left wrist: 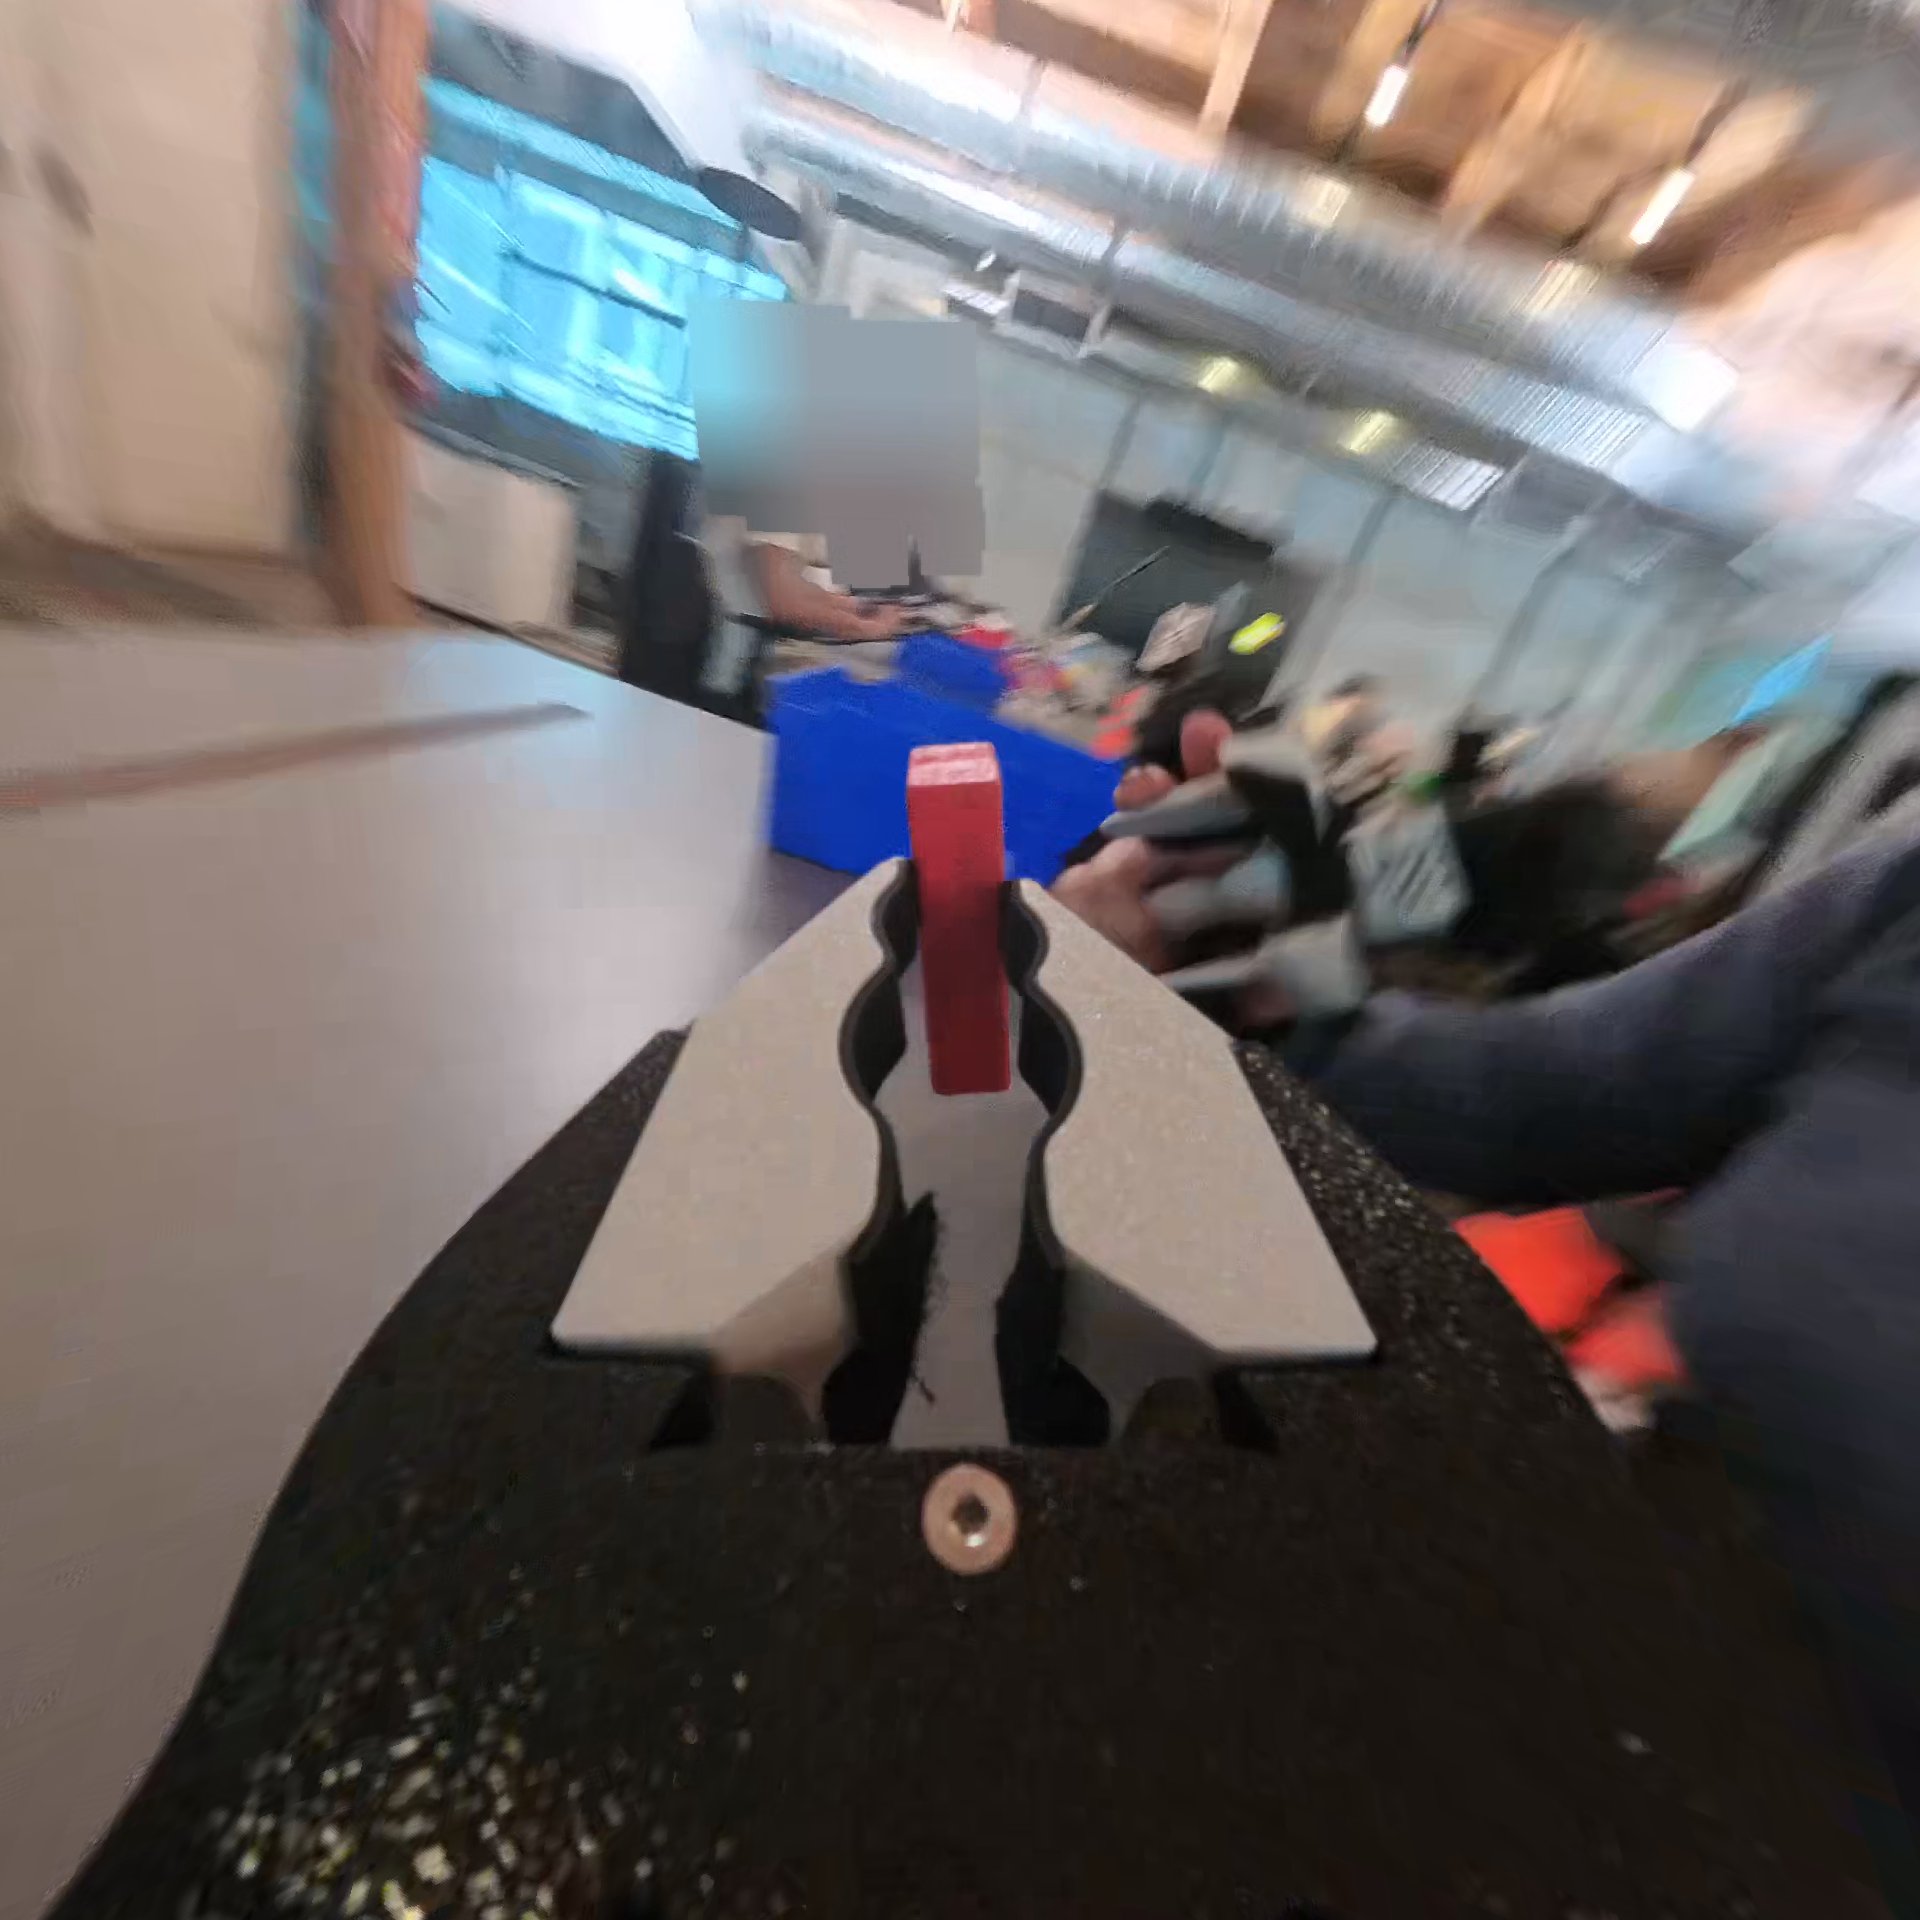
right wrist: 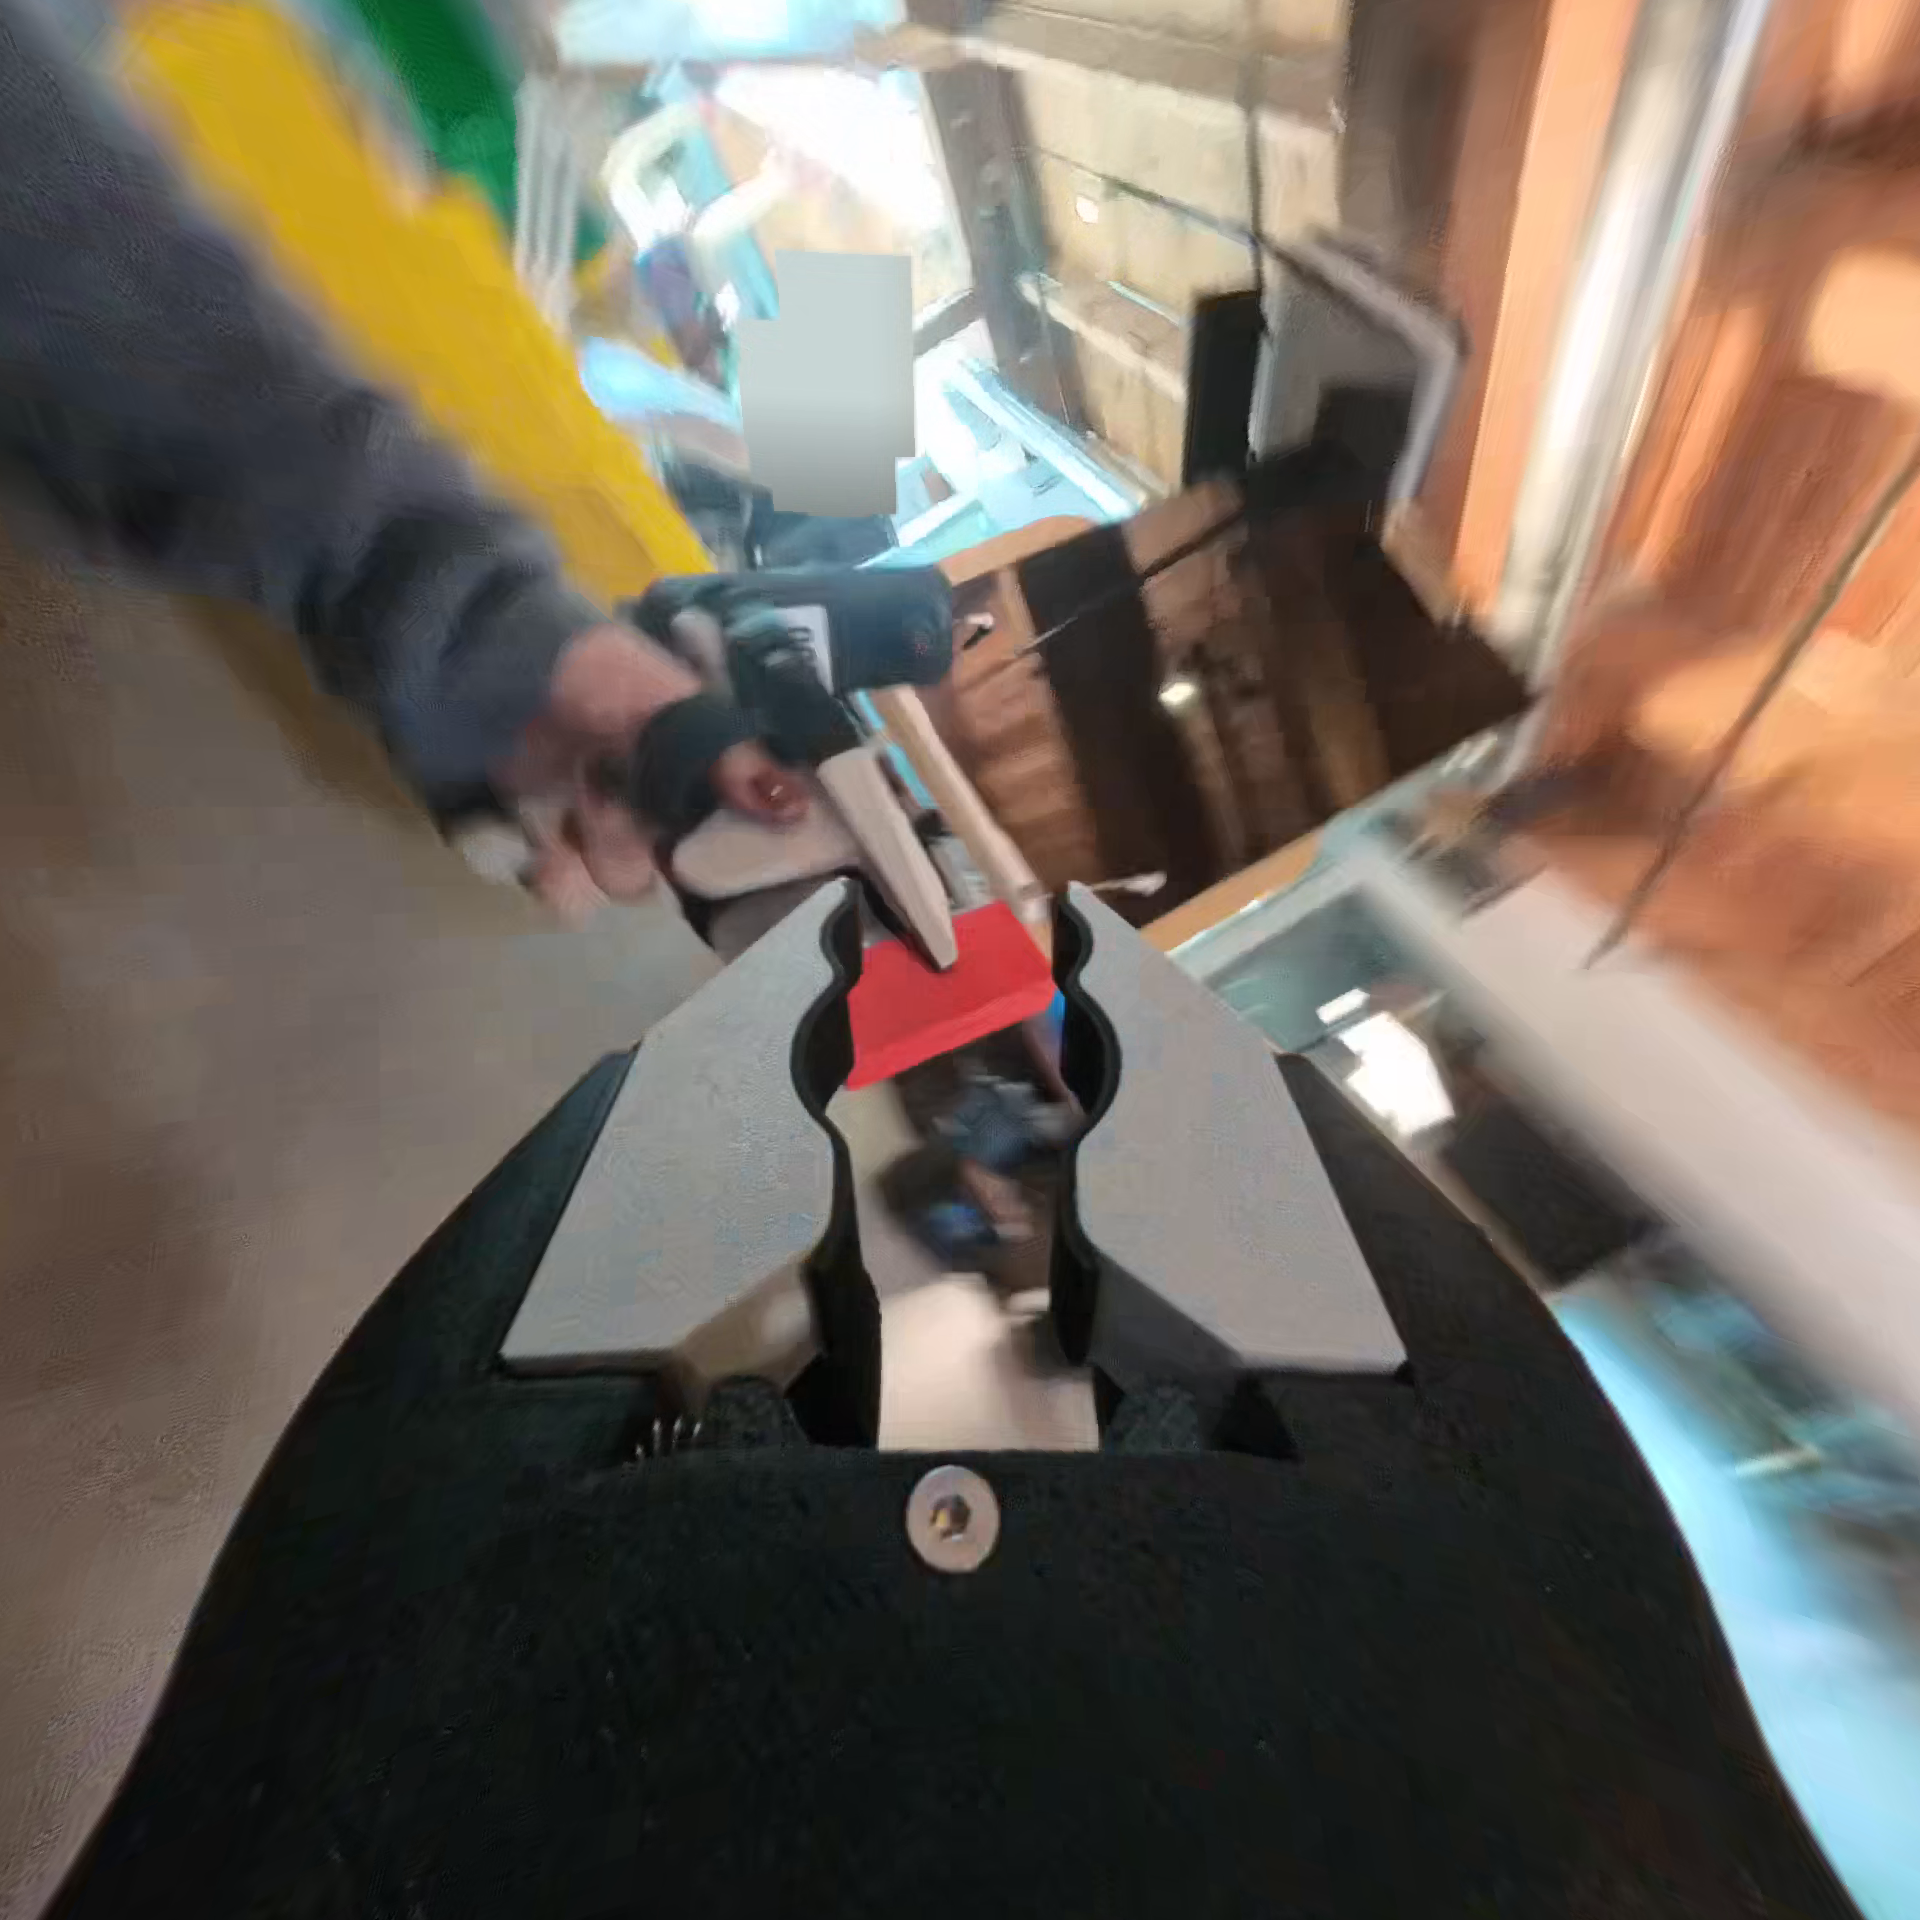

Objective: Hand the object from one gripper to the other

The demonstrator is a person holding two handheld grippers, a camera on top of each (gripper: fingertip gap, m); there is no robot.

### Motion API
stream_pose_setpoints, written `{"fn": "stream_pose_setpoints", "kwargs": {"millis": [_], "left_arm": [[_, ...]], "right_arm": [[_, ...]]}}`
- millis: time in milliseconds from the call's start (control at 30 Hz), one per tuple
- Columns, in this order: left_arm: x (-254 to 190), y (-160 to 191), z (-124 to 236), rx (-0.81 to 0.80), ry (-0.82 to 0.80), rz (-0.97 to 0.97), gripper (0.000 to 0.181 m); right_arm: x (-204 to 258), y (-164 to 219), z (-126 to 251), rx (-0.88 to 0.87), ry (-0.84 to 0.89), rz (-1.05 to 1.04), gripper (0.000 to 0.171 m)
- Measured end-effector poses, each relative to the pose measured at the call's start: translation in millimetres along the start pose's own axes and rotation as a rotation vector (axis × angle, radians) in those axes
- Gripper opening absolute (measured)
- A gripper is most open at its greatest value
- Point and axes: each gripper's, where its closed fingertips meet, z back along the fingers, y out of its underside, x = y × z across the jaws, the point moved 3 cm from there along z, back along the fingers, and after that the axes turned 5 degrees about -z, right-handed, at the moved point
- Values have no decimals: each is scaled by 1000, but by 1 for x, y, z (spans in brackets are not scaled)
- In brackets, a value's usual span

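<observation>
My left gripper (left wrist: 956, 883) is shut on a red block (left wrist: 956, 831), which stands upright between its fingertips and sticks out above them. My right gripper (left wrist: 1153, 894) shows blurred to the right of the block, apart from it, held by a hand in a dark blue sleeve. In the right wrist view my right gripper (right wrist: 956, 914) is open and empty. The red block (right wrist: 935, 1008) shows through the gap just beyond its fingertips, pinched by the left gripper (right wrist: 982, 925), which a hand holds from the upper left.
A grey tabletop (left wrist: 312, 935) lies to the left, with a blue bin (left wrist: 862, 790) behind the block. A person (left wrist: 810, 603) sits at a far desk. Orange items (left wrist: 1538, 1268) lie at the right. A yellow object (right wrist: 416, 312) and dark wooden furniture (right wrist: 1195, 727) stand behind.
</observation>
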Motion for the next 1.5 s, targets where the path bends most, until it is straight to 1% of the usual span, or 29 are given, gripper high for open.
{"fn": "stream_pose_setpoints", "kwargs": {"millis": [33,100,133,167,200,233,267,333,433,467,533,567,600,633,700,733,767,833,900,933,967,1000,1067,1133,1167,1233,1300,1400,1500], "left_arm": [[0,-1,2,29,-75,-200,13],[-10,-4,2,68,-170,-652,14],[-14,-3,1,99,-223,-844,14],[-17,0,-2,141,-269,-1004,14],[-19,2,-4,176,-309,-1151,14],[-22,8,-7,230,-333,-1310,14],[-24,13,-10,269,-360,-1456,13],[-25,23,-15,351,-404,-1678,14],[-21,34,-18,465,-437,-1929,14],[-20,37,-18,489,-437,-1987,13],[-22,37,-19,493,-445,-2059,14],[-23,37,-20,488,-443,-2055,14],[-23,37,-20,468,-440,-2012,15],[-22,37,-21,454,-447,-1921,17],[-13,29,-19,426,-514,-1642,29],[-9,25,-17,420,-516,-1506,37],[-6,23,-15,404,-499,-1377,50],[-1,17,-11,342,-459,-1113,59],[-1,17,-9,288,-343,-815,65],[-2,16,-10,250,-284,-655,71],[-8,16,-11,222,-187,-505,72],[-10,16,-11,198,-125,-364,74],[-7,18,-11,190,-44,-66,77],[-1,20,-11,176,1,234,84],[-1,20,-10,156,41,347,86],[-1,17,-9,88,106,514,81],[-4,15,-9,56,164,616,71],[-10,19,-12,78,210,678,51],[-13,15,-12,41,231,680,31]], "right_arm": [[-8,4,-1,4,-29,-237,35],[-18,20,-7,46,-104,-720,36],[-19,29,-9,71,-152,-947,45],[-19,37,-11,88,-187,-1157,51],[-19,45,-12,90,-217,-1352,52],[-19,48,-11,61,-269,-1529,57],[-18,54,-10,58,-289,-1686,56],[-11,62,-8,83,-369,-1877,55],[2,64,-7,125,-472,-1993,50],[3,65,-7,130,-468,-2005,38],[5,69,-7,154,-455,-1993,25],[5,69,-6,155,-459,-1983,19],[4,68,-6,154,-457,-1962,18],[3,69,-6,156,-445,-1929,18],[-1,70,-5,158,-404,-1837,17],[-5,70,-4,155,-377,-1785,17],[-10,71,-2,152,-345,-1729,17],[-20,73,2,158,-281,-1579,17],[-25,74,7,200,-232,-1353,17],[-25,74,9,229,-219,-1200,17],[-22,72,11,257,-218,-1027,17],[-19,70,13,278,-220,-831,17],[-13,63,14,284,-174,-340,16],[-13,57,13,298,-52,151,17],[-12,54,12,310,-7,356,16],[-3,52,8,328,13,664,16],[5,50,4,331,18,848,16],[3,50,0,367,82,1022,16],[7,49,-1,361,70,1072,16]]}}
